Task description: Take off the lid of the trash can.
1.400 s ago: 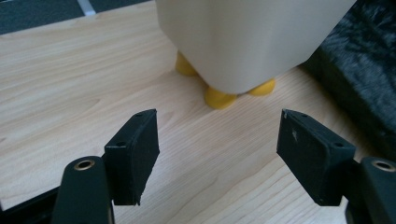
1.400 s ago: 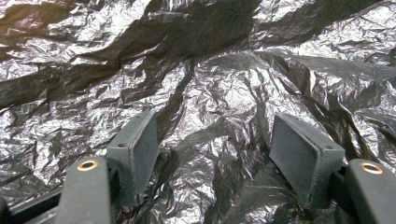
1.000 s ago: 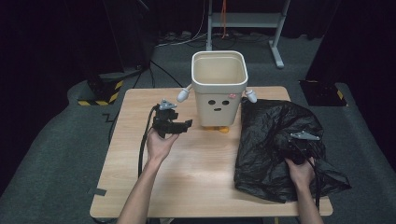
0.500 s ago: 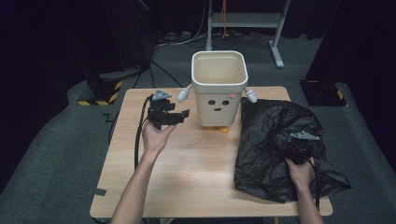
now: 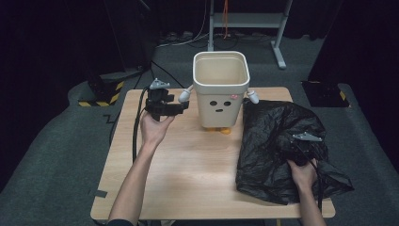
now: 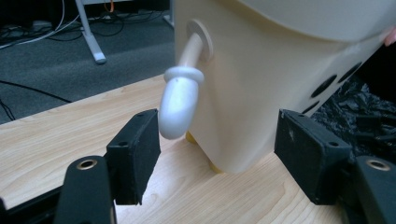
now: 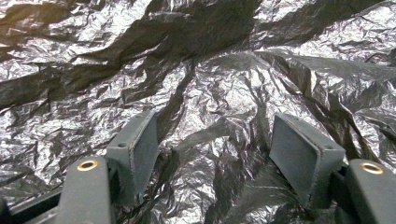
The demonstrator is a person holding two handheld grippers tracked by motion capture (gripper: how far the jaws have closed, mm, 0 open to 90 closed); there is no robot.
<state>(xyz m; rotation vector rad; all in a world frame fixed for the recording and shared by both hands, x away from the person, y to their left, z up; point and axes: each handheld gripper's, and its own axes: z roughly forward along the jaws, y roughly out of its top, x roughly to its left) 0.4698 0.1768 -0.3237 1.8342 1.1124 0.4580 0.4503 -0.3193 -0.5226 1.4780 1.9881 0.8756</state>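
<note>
A: What has changed in the last second?

B: Your left tool (image 5: 175,109) has gone up and toward the upper left of the high view, closer to the left side of the cream bin (image 5: 221,87). Before, it was lower, over the bare wood. In the left gripper view the small grey arm of the bin (image 6: 180,105) now hangs just in front of the jaws, near the left pad (image 6: 140,151), but I see nothing pressed between them. The jaws are spread wide.

A: And my right side?

B: Your right tool (image 7: 215,161) has not moved. It rests on the black plastic bag (image 5: 282,146) at the right of the desk (image 5: 188,174), jaws spread, with the wrinkled film below them but not pinched.

A: So what does this mean for the work?

B: I think you prepare to hold the bin steady from its left side, so the bag can go in after. The bin stands upright at the upper centre, with the bag just beside it. Neither is gripped yet.
</note>
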